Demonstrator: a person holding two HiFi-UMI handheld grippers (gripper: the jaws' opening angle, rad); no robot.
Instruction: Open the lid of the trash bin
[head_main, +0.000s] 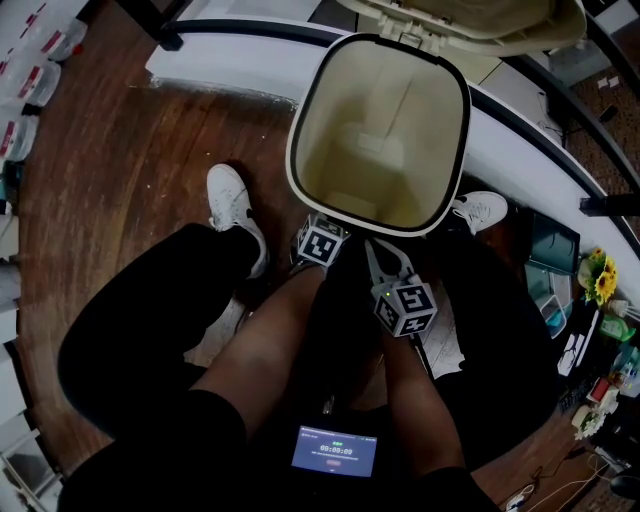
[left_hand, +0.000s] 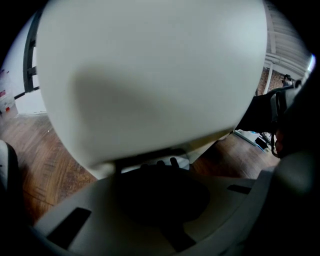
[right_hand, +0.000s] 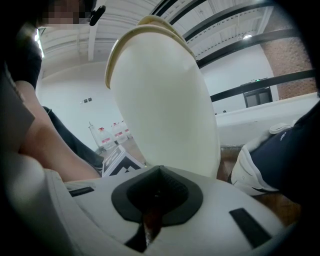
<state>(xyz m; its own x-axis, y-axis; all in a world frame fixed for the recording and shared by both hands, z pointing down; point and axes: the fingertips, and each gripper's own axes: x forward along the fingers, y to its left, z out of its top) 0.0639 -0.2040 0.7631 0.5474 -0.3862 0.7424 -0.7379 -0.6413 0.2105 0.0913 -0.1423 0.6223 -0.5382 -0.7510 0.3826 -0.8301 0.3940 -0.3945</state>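
The cream trash bin (head_main: 293, 150) stands open in the head view, its inside bare, its lid (head_main: 470, 22) tipped back at the far side. Both grippers sit low against the bin's near wall, between the person's knees. Only the marker cubes show there: left gripper (head_main: 321, 243), right gripper (head_main: 405, 305); the jaws are hidden under the rim. In the left gripper view the bin's wall (left_hand: 150, 75) fills the frame just beyond the left gripper (left_hand: 165, 195), dark pads together. The right gripper (right_hand: 157, 197) is likewise shut and empty, with the bin (right_hand: 165, 110) towering beyond.
White shoes (head_main: 232, 205) (head_main: 483, 208) flank the bin on the wooden floor (head_main: 130, 180). A curved white counter (head_main: 230, 60) runs behind it. A small lit screen (head_main: 334, 450) sits at the person's lap. Bottles (head_main: 30, 80) stand at the left, flowers (head_main: 600, 278) at the right.
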